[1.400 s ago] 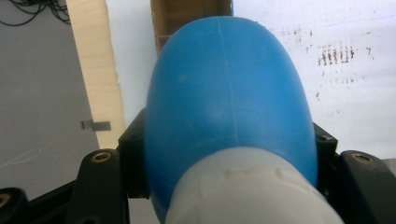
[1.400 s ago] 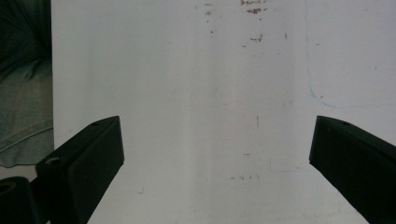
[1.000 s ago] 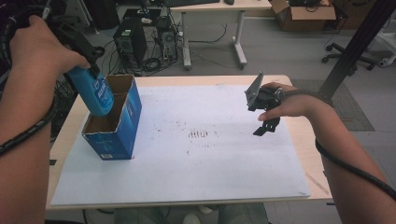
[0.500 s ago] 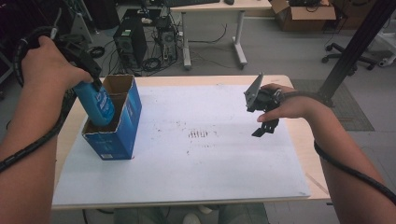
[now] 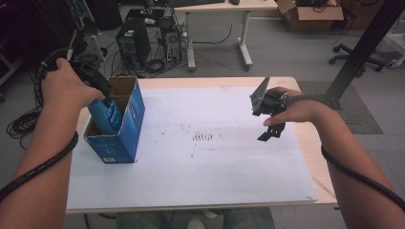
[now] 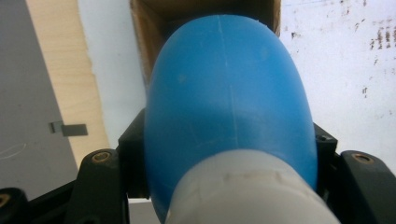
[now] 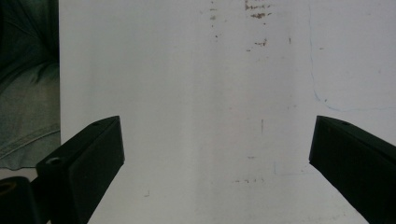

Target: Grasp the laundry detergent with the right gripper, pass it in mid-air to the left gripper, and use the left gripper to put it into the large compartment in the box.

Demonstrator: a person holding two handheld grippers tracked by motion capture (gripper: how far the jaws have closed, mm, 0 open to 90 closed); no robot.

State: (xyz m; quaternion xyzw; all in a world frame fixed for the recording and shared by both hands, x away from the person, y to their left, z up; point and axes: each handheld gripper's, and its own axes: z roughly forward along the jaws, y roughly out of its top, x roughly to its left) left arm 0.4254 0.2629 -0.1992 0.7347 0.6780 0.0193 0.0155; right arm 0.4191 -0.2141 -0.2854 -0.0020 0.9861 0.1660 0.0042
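Fingers [image 6: 100, 186] of the left gripper [image 5: 102, 90] clamp the blue bottle [image 5: 107, 117], half inside the box [image 5: 126, 138] below; next, release. Right gripper [image 5: 267, 126] hangs spread, empty.

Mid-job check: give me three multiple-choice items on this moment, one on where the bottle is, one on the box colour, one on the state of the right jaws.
1. Where is the blue bottle?
A. flat on the white mat
B. partly inside the open box, held by the left gripper
C. on the floor

2. What colour is the outside of the box?
A. red
B. green
C. blue

3. How do the jaws of the right gripper stand?
A. open, with nothing between them
B. shut on the bottle
C. shut on a cloth

Answers: 1 B, the bottle's lower end sits below the box rim; 2 C, its walls are blue in the high view; 3 A, only the white mat shows between them.
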